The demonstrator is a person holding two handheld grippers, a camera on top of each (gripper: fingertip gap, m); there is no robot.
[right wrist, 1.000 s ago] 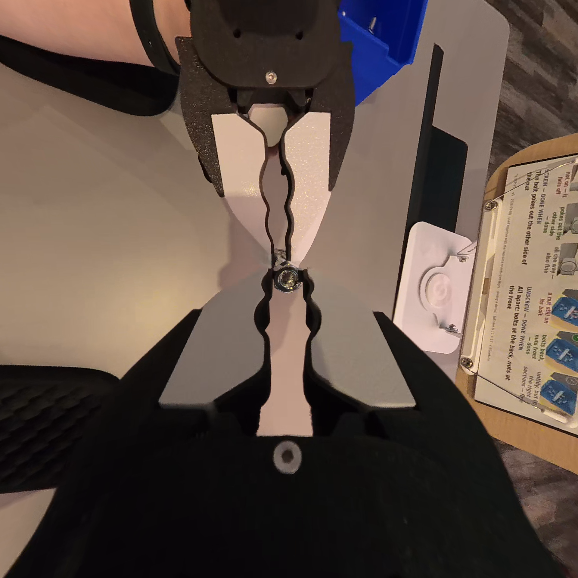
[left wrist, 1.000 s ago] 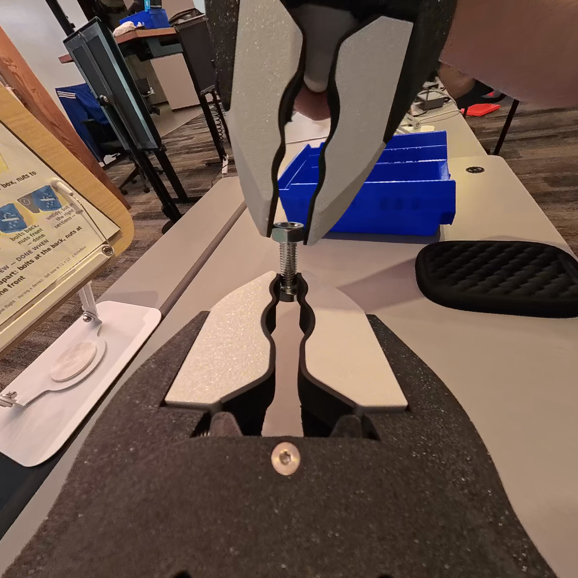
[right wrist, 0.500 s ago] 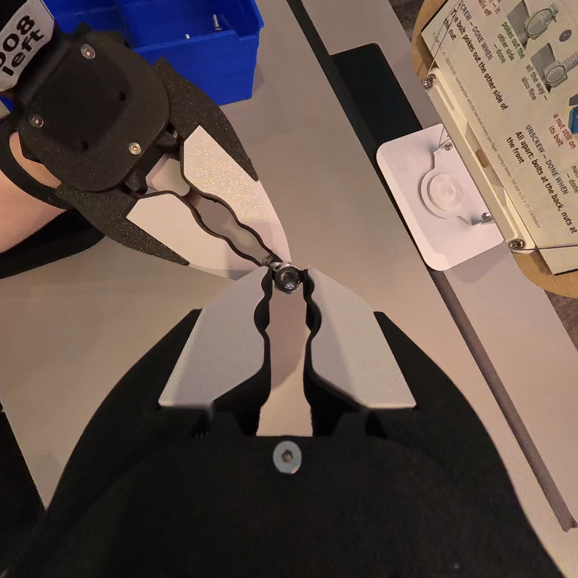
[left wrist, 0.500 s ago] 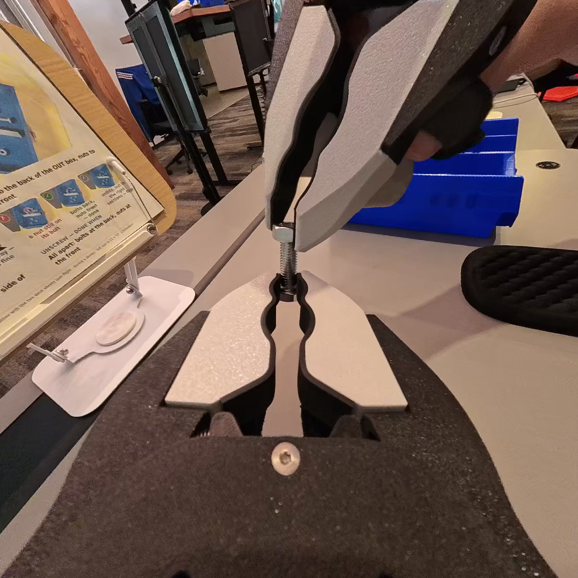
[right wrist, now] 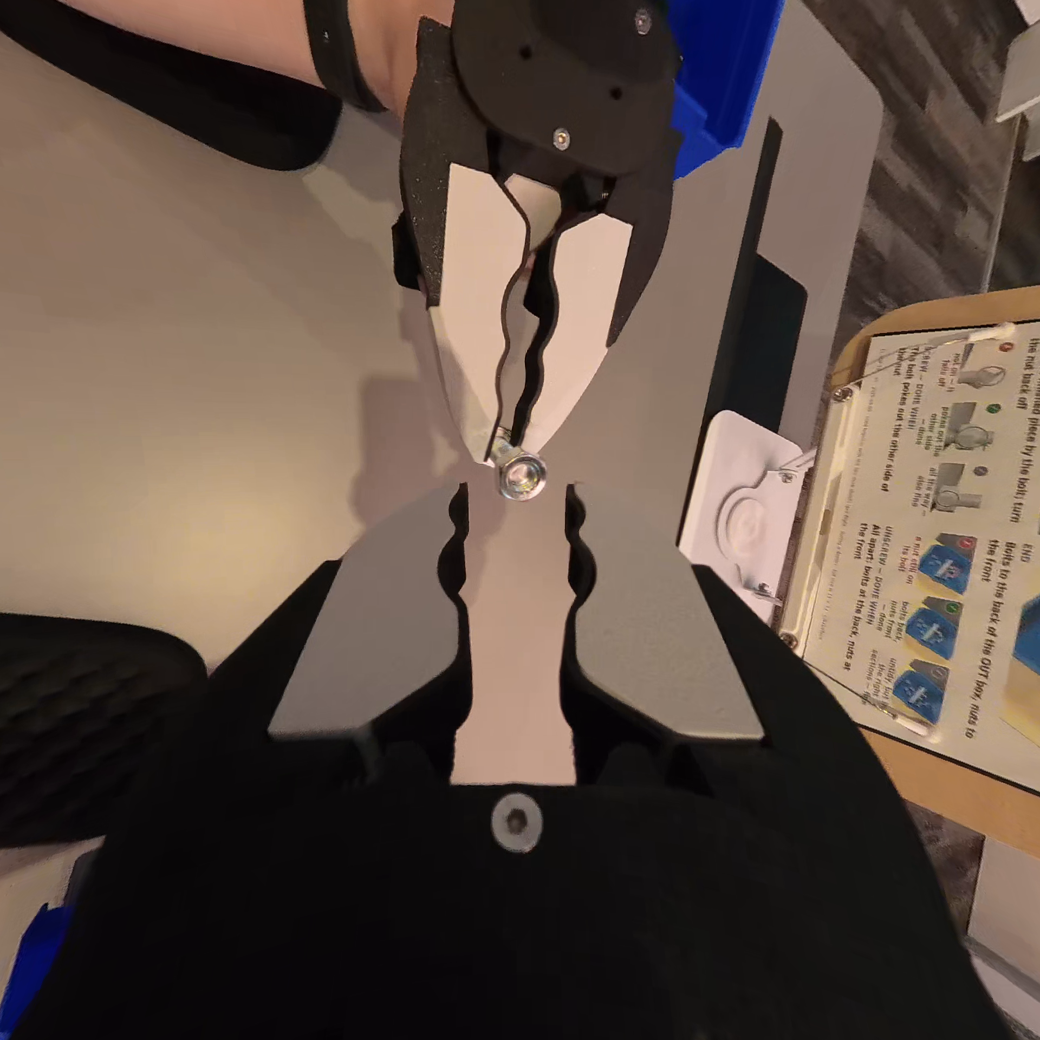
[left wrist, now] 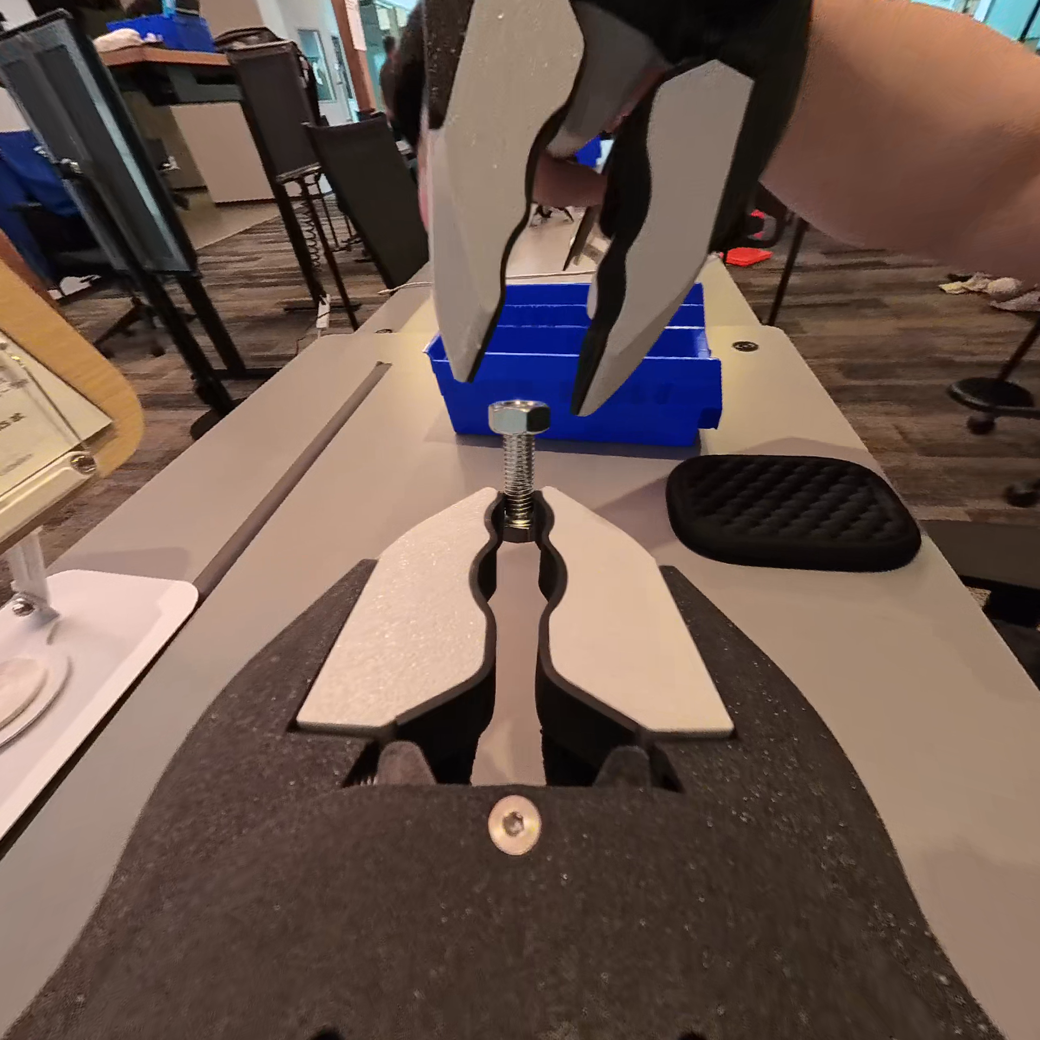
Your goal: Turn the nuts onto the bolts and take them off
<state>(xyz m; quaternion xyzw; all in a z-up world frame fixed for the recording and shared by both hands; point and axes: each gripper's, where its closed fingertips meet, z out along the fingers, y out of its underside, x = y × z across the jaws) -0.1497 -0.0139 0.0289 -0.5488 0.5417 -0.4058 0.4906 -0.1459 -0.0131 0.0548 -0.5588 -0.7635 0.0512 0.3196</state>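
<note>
The left gripper [left wrist: 519, 501] clamps the nut [left wrist: 518, 520], bolt [left wrist: 518, 450] upright. The right gripper [left wrist: 520, 397] hovers above, jaws apart.

Left wrist view: you're looking level along the table [left wrist: 844, 647], close.
Right wrist view: you're facing straight down.
Shared: both are catching the bolt [left wrist: 518, 450] [right wrist: 522, 478].
</note>
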